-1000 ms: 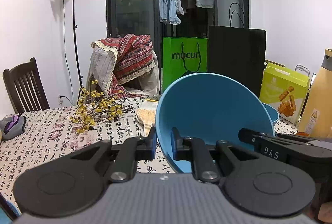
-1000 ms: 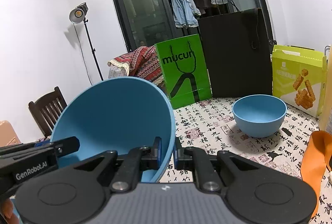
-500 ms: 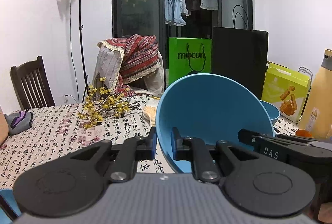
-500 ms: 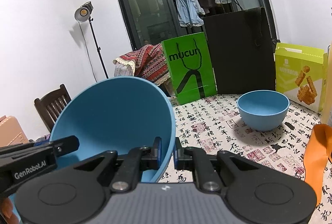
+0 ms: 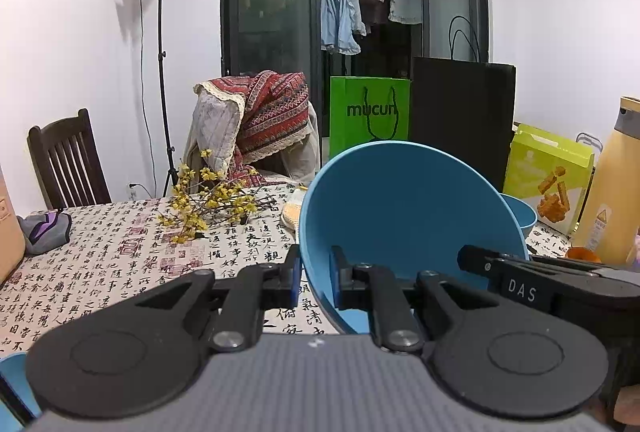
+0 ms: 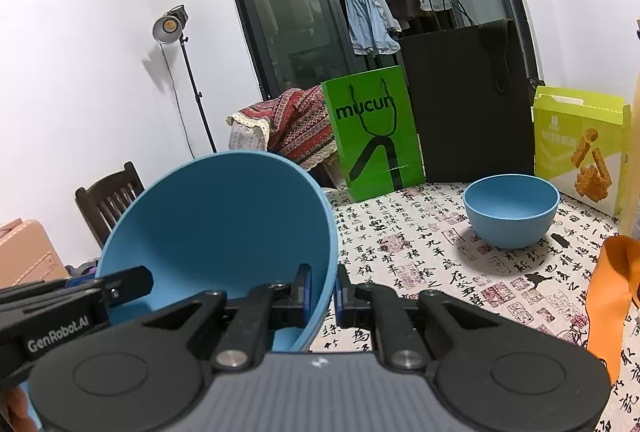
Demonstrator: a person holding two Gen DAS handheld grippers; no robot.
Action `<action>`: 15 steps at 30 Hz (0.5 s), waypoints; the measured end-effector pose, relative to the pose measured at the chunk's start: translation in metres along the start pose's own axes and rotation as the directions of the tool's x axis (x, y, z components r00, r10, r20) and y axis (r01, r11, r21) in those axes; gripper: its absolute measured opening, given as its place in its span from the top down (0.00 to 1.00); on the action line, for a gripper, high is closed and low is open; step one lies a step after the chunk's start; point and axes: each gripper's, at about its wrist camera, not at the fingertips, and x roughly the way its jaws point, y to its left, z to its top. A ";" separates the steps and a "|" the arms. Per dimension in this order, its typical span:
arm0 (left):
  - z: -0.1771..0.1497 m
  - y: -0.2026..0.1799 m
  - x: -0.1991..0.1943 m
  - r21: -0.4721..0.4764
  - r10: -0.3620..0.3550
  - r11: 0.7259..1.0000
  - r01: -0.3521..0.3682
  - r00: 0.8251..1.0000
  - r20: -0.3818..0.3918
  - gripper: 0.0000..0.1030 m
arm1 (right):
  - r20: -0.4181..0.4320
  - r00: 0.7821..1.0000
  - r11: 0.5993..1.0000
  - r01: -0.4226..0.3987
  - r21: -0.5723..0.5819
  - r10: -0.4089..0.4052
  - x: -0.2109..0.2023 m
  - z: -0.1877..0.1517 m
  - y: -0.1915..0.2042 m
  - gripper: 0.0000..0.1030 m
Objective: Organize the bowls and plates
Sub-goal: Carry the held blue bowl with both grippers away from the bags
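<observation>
— What sat at the far left of the table [image 5: 100, 256]?

— A grey and purple pouch [image 5: 46, 237] near the edge, with a dark wooden chair [image 5: 66, 160] behind it. Further right lay a sprig of yellow flowers [image 5: 208, 200] on the calligraphy-print cloth.

— And the big blue bowl [image 5: 404, 216]?

— It was held up off the table, tilted, with its hollow facing the cameras. The left gripper [image 5: 314, 278] was clamped narrow on its left rim, one pad inside and one outside.

— The other side?

— The right gripper [image 6: 321, 290] pinched the opposite rim the same way, jaws nearly together on the wall of the bowl. In the left wrist view its black finger showed at the bowl's right edge.

— Anything to the right of that?

— A second, smaller blue bowl [image 6: 510, 210] stood upright on the cloth, well apart from the held one. Behind it stood a green paper bag [image 6: 374, 136], then a black bag [image 6: 466, 100], then a yellow-green snack box [image 6: 580, 148]. An orange object [image 6: 612, 296] lay at the far right edge; I could not tell what it was.
</observation>
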 end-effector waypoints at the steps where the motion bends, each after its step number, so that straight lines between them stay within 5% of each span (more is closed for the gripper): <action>1: -0.001 0.000 -0.001 0.000 0.002 1.000 -0.002 1.000 0.001 0.86 | 0.001 1.000 1.000 -0.002 0.000 0.002 -0.001 0.000 0.000 0.89; 15: -0.009 0.008 -0.011 -0.013 0.005 1.000 -0.005 1.000 0.007 0.85 | -0.002 1.000 1.000 -0.016 -0.005 0.016 -0.005 -0.008 0.008 0.89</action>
